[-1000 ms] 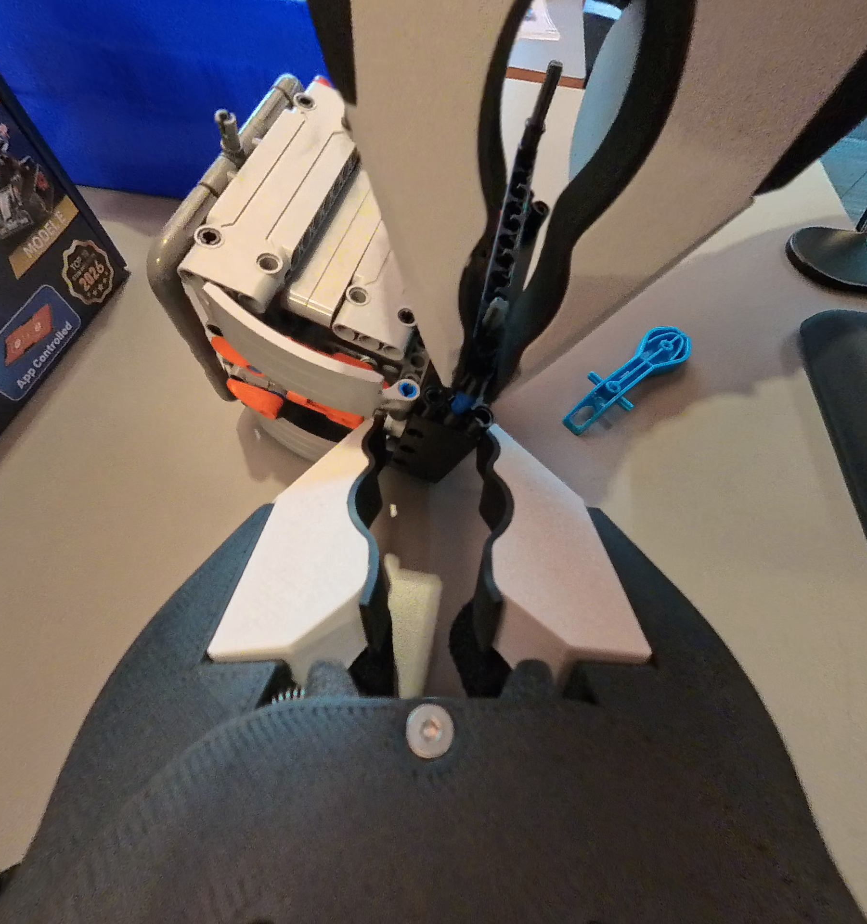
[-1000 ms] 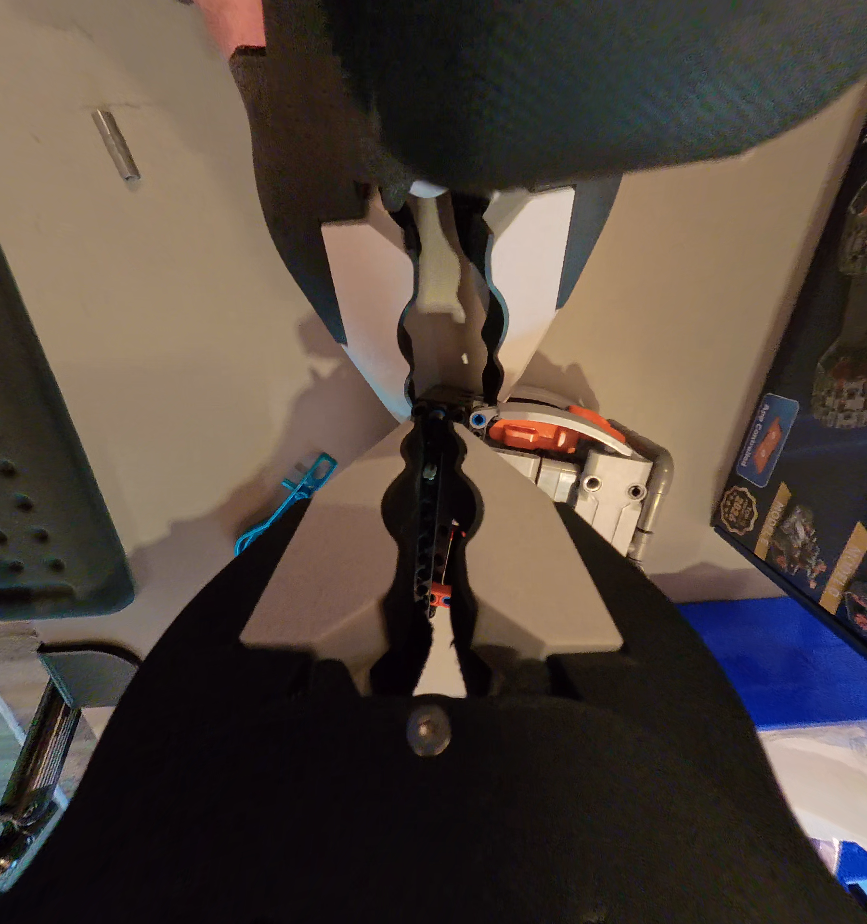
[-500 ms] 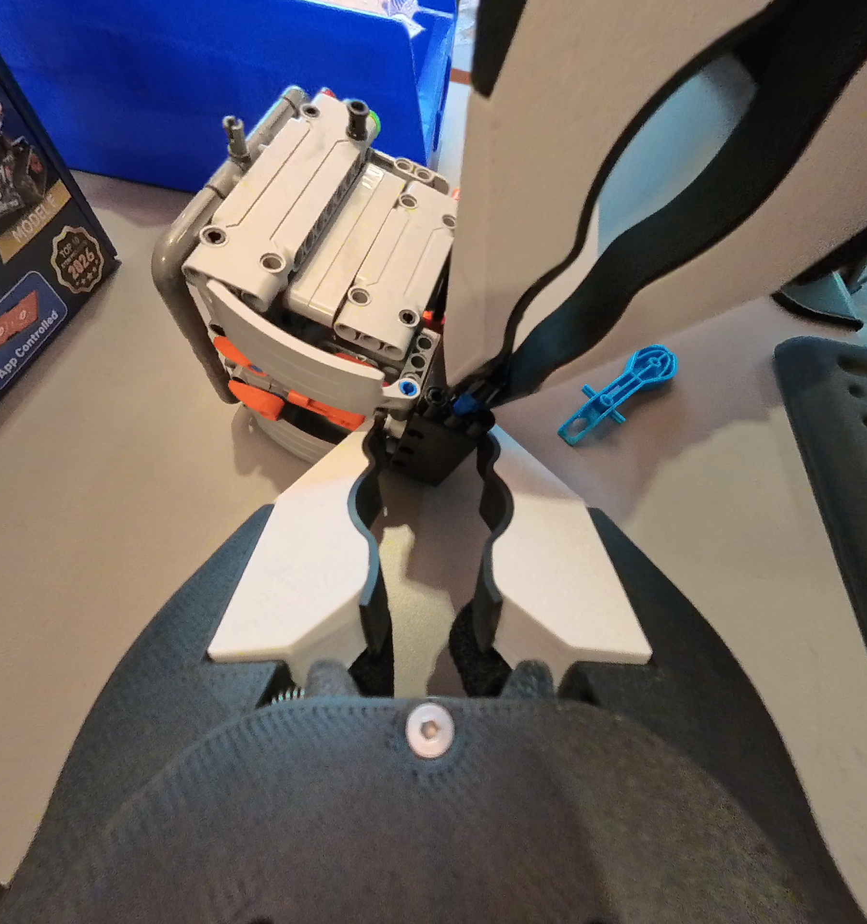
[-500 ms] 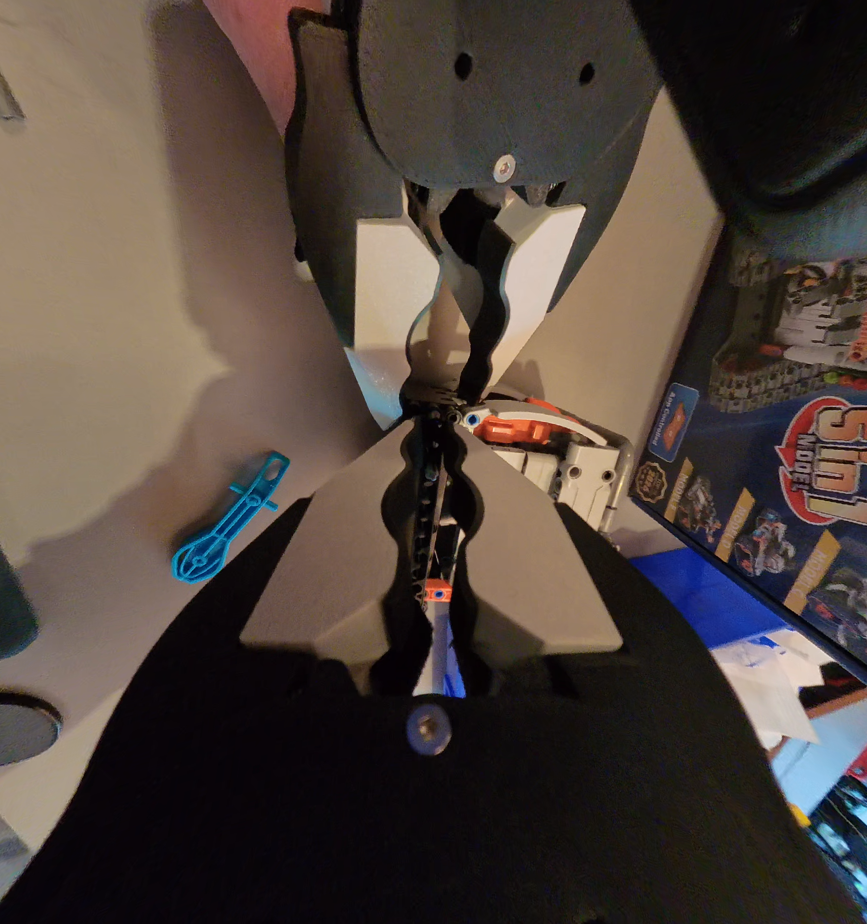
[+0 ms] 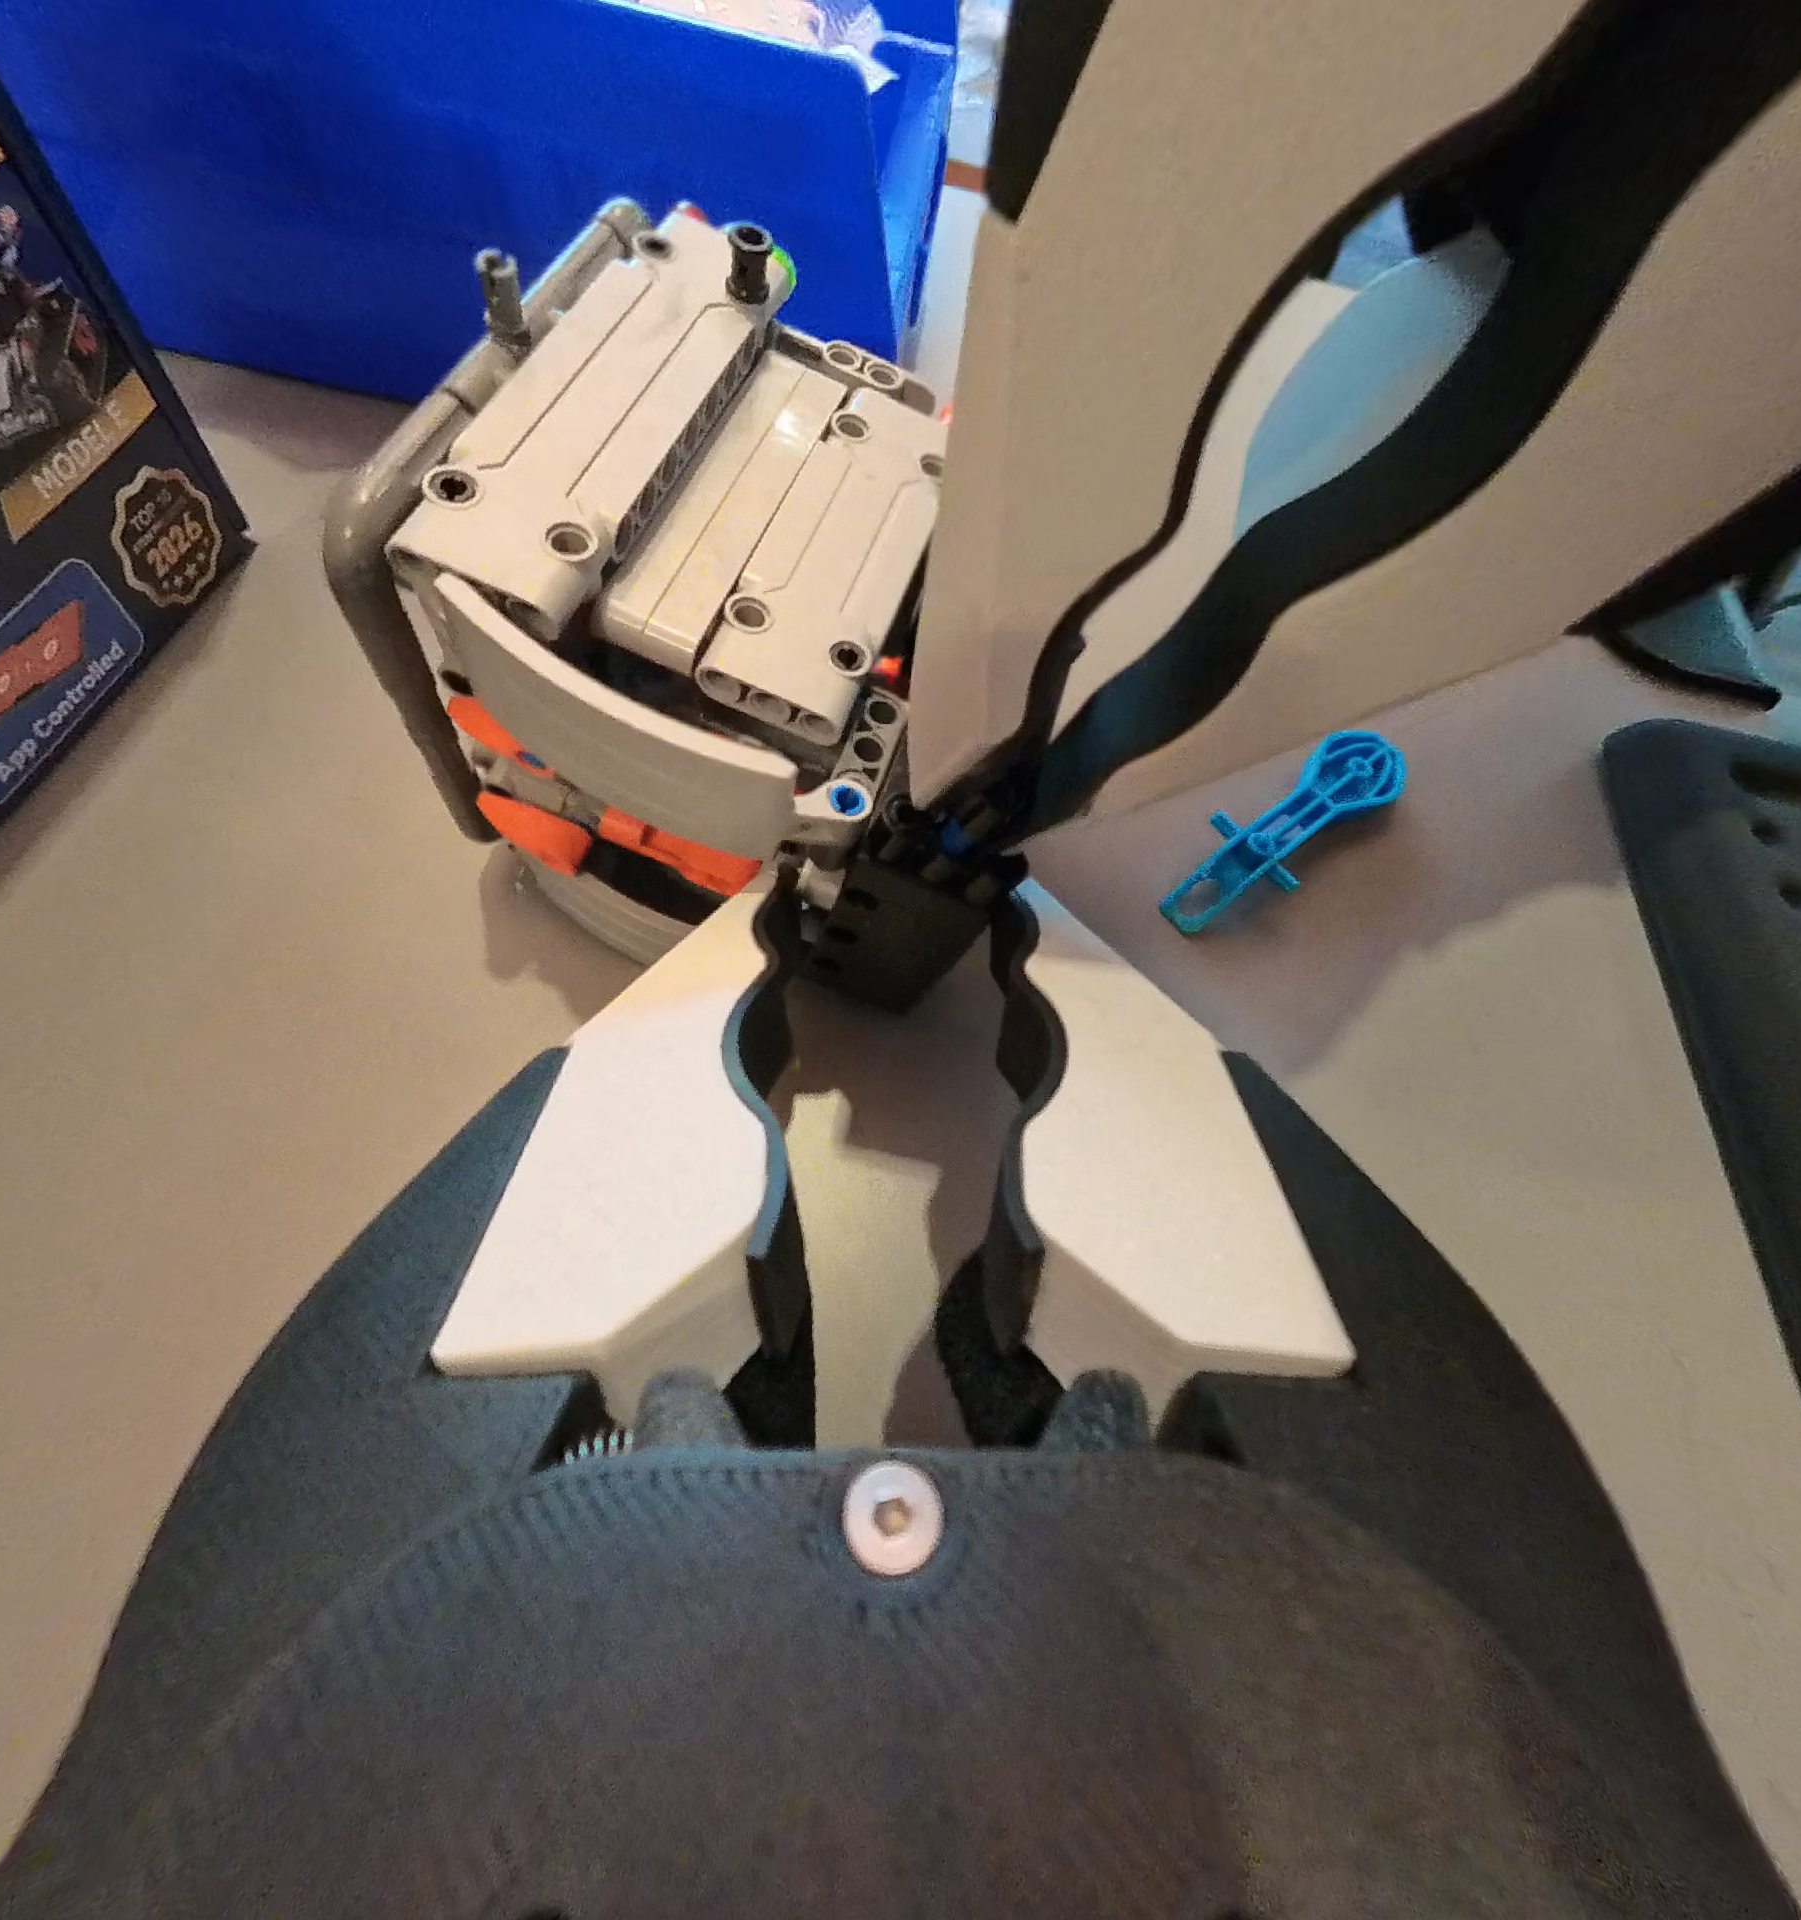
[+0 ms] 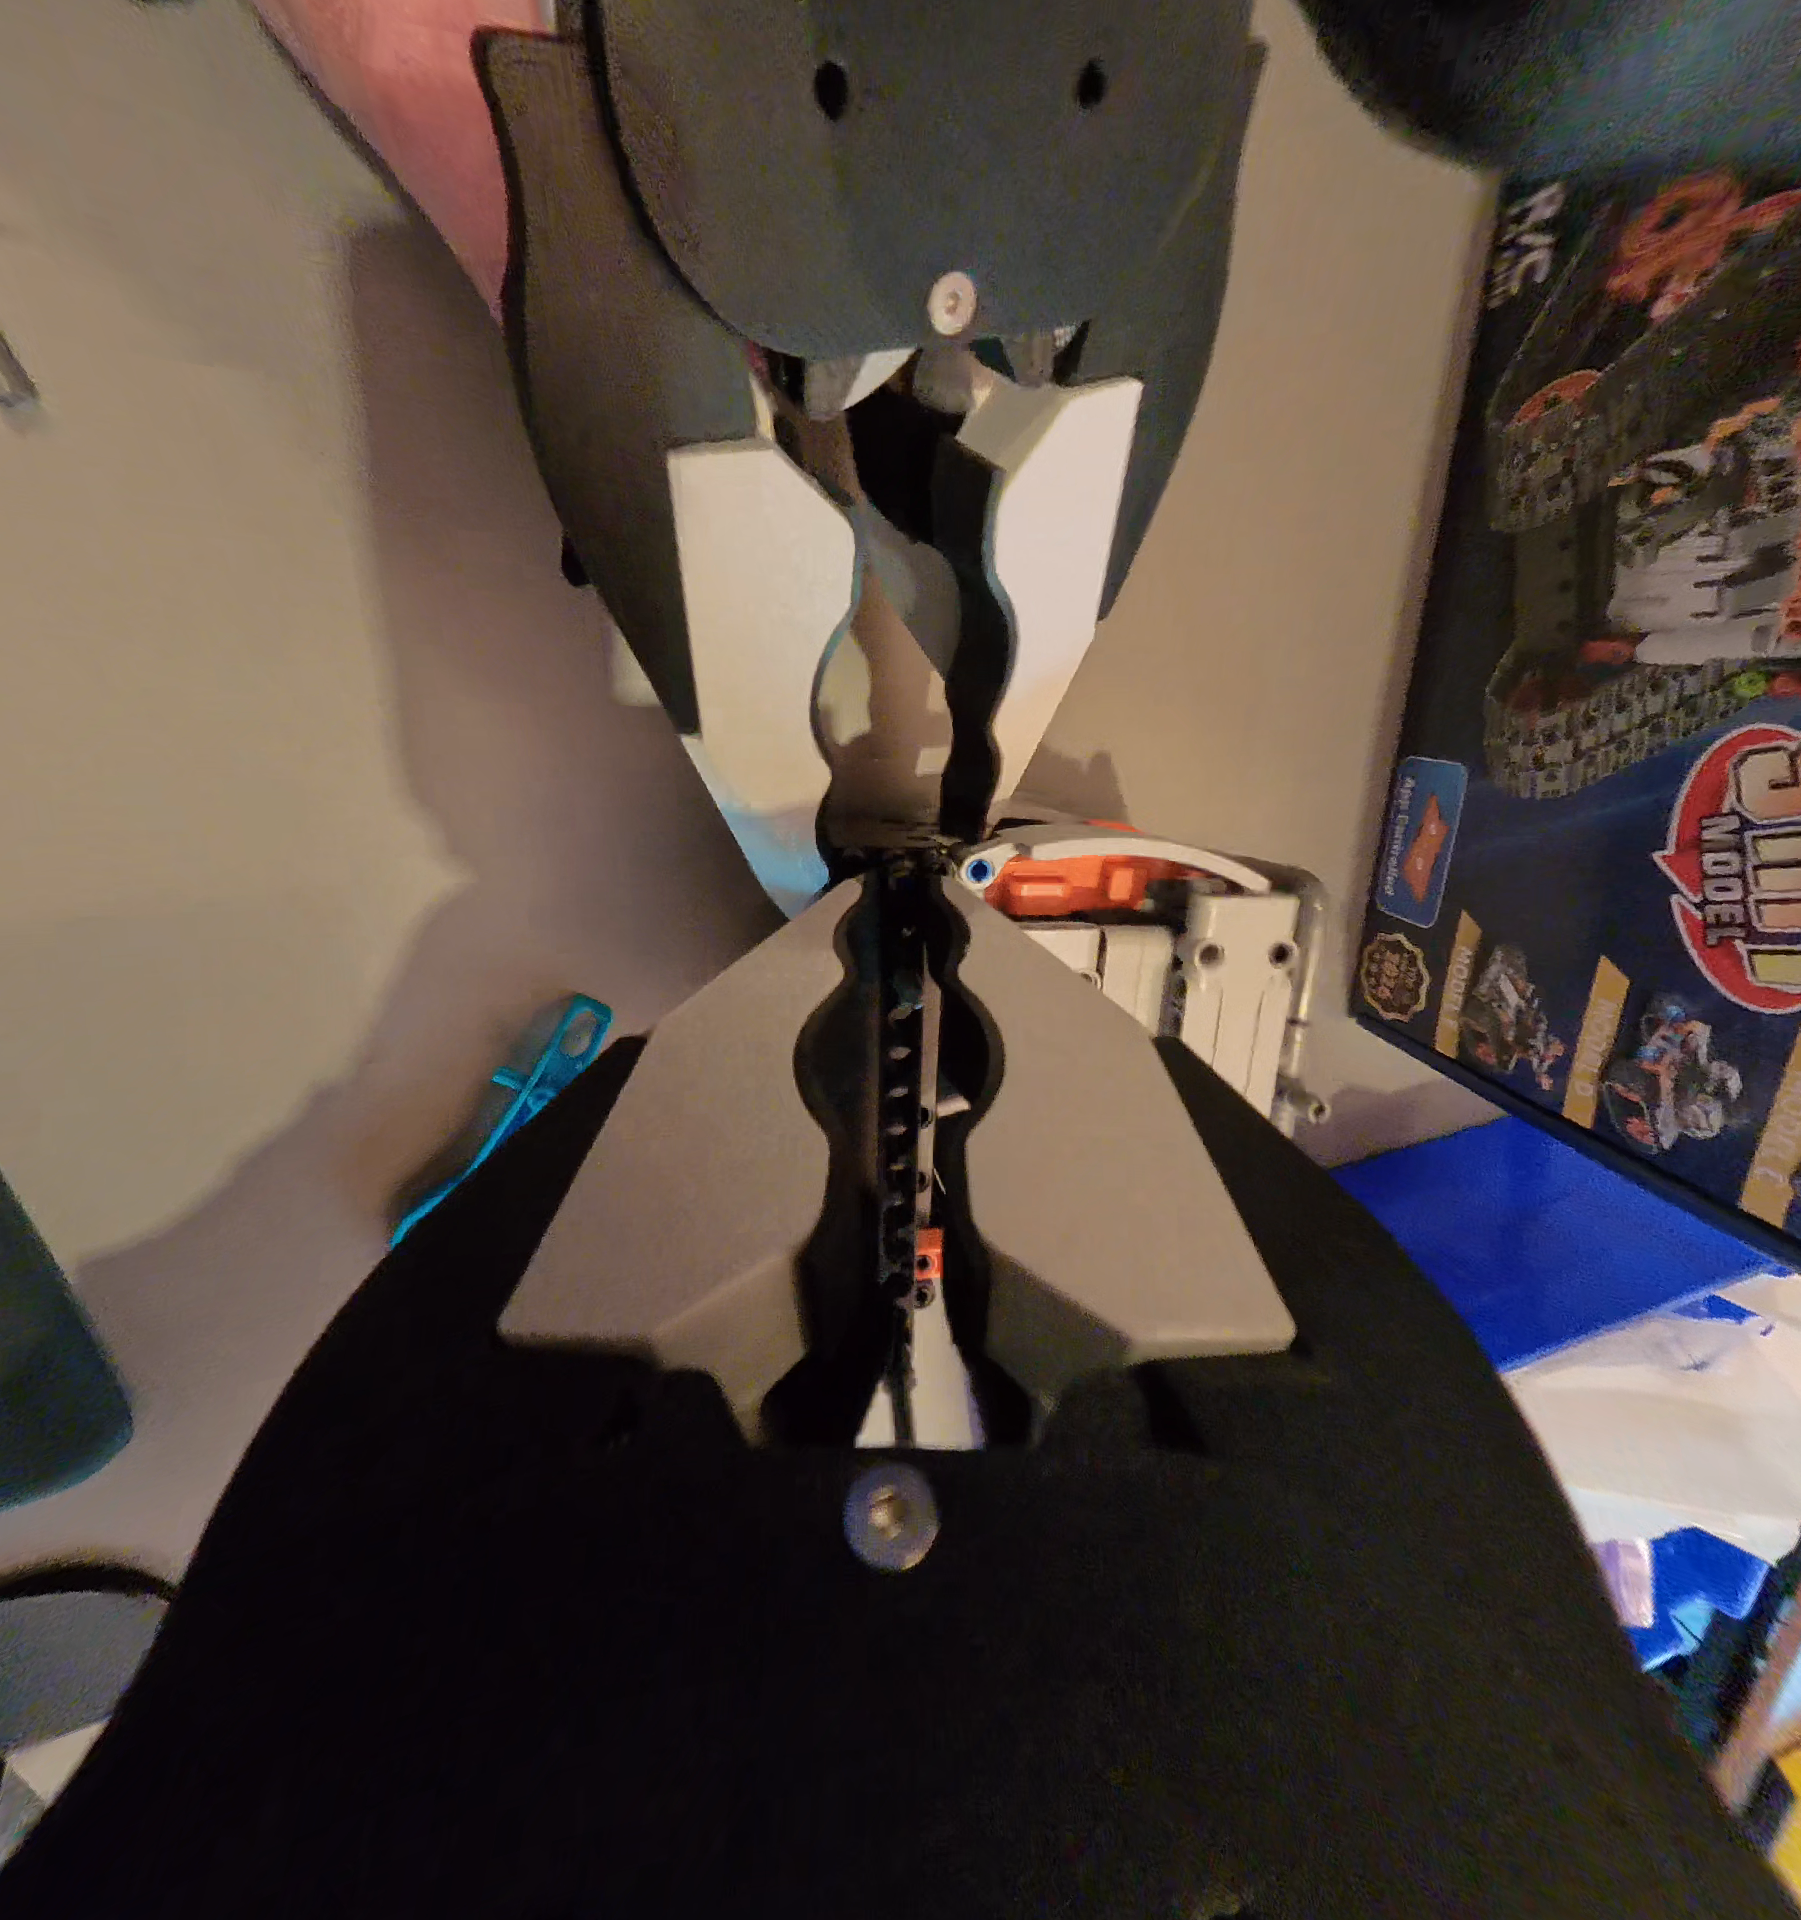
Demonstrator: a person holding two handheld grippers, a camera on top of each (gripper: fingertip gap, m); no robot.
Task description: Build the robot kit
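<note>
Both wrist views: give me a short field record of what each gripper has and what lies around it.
left gripper: shut on black block at the model's near corner
right gripper: shut on black beam, tip meeting the block from above
model: grey and orange brick build, standing on the table
blue tool: lying flat, apart from the model, on the right gripper's side
printed box: upright, beside the model
blue bin: behind the model
dark pad: at the table edge, beyond the tool

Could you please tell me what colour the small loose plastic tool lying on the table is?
Bright blue: the plastic tool shows best in the left wrist view.
</note>
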